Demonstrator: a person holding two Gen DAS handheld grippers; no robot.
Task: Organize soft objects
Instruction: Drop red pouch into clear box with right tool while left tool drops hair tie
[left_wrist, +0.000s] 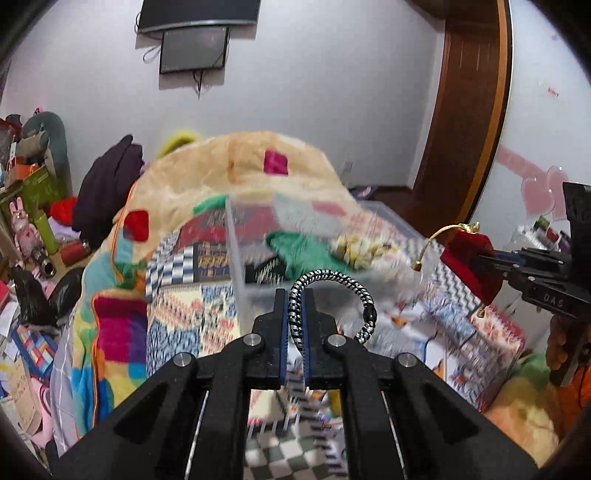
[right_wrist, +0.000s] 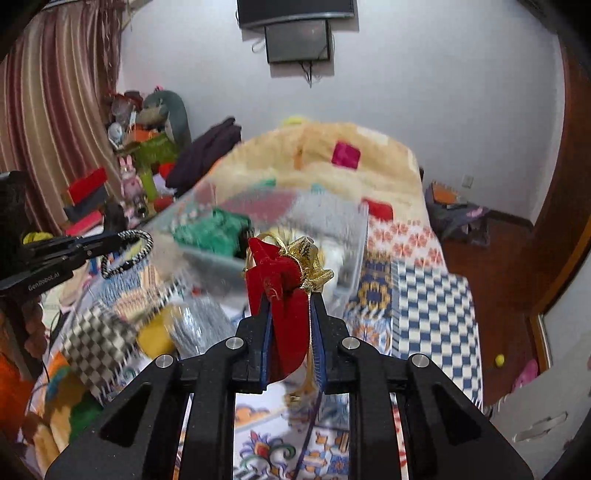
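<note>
My left gripper (left_wrist: 294, 295) is shut on a black-and-white braided cord (left_wrist: 332, 286) that loops up and right from the jaws; it also shows in the right wrist view (right_wrist: 129, 254). My right gripper (right_wrist: 290, 295) is shut on a red velvet pouch (right_wrist: 284, 295) with a gold drawstring and tassels (right_wrist: 308, 258); the pouch also shows in the left wrist view (left_wrist: 469, 258). Both are held above the bed, near a clear plastic box (left_wrist: 258, 258) that holds green cloth (left_wrist: 303, 251) and other items. The box also shows in the right wrist view (right_wrist: 207, 254).
A patchwork bedspread (right_wrist: 424, 288) covers the bed, with a heaped fleece blanket (left_wrist: 229, 173) behind the box. A checkered cloth (right_wrist: 96, 343), a yellow item (right_wrist: 155, 338) and a grey item lie at left. Clutter and toys (left_wrist: 33, 206) crowd the far left. A wooden door (left_wrist: 469, 110) stands at right.
</note>
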